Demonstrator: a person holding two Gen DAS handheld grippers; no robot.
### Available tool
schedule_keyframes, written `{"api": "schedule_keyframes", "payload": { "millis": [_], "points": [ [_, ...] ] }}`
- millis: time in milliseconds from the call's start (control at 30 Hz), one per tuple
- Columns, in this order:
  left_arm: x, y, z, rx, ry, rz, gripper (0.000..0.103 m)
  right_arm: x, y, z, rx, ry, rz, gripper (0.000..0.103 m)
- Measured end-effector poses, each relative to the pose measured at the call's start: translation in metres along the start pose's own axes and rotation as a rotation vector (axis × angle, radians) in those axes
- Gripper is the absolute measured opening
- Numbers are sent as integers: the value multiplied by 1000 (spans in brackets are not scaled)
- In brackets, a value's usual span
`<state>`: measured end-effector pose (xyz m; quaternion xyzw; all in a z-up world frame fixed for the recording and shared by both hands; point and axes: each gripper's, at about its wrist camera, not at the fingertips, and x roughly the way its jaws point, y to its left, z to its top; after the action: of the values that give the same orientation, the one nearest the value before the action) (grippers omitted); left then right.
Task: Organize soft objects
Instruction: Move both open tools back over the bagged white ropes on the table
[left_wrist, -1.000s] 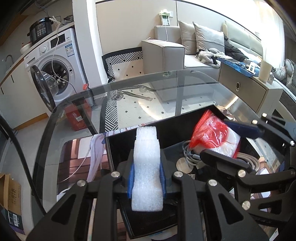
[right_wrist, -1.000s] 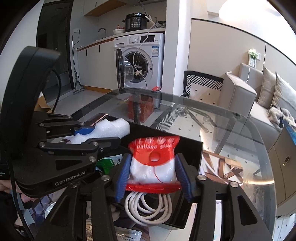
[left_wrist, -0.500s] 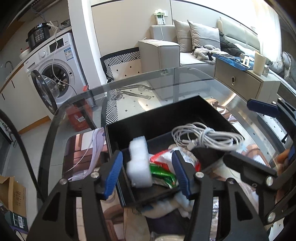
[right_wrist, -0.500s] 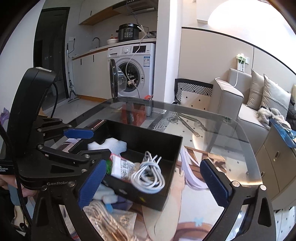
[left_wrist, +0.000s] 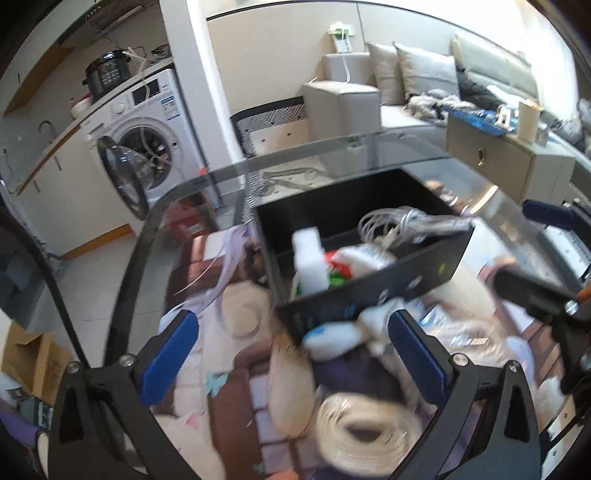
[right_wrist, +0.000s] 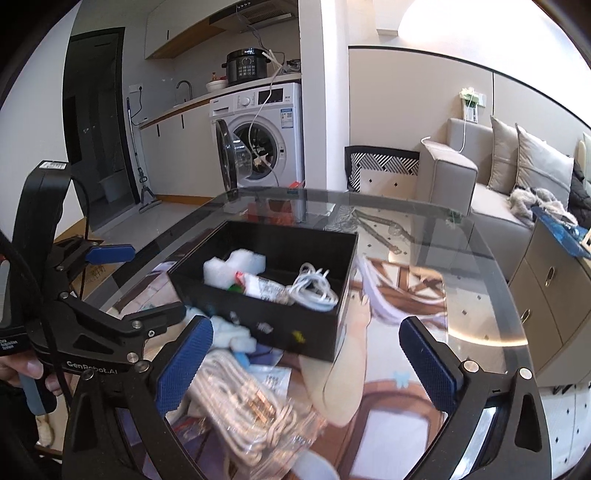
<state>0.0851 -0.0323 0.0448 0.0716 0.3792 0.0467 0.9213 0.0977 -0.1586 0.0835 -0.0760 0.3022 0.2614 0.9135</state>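
White foam block (right_wrist: 233, 266) lies in black box (right_wrist: 343, 258), beyond both wide-open tools

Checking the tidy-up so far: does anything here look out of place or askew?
Yes. The black rectangular box holds white foam, a printed packet and a coiled white cable, but soft items remain outside its near wall: a bagged beige rope bundle and white-blue scraps piled loosely on the glass table.

- Bright daylight floods in from the upper right in both views, blown out there.
- Left wrist view smeared by motion blur.
- Fisheye bends edges; corners black.
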Motion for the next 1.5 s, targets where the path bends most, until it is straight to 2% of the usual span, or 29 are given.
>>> {"api": "schedule_keyframes", "payload": {
  "millis": [233, 600, 1000, 1500],
  "points": [
    [1, 2, -24, 0, 50, 14, 103, 7, 6, -19, -1, 63, 22, 103],
    [5, 4, -51, -17, 103, -5, 103, 15, 14, -40, -24, 124, 70, 103],
    [0, 4, -69, -44, 137, -87, 103, 27, 21, -57, -47, 193, 106, 103],
    [0, -3, -78, -46, 163, -177, 103, 36, 23, -62, -45, 227, 124, 103]
  ]
}}
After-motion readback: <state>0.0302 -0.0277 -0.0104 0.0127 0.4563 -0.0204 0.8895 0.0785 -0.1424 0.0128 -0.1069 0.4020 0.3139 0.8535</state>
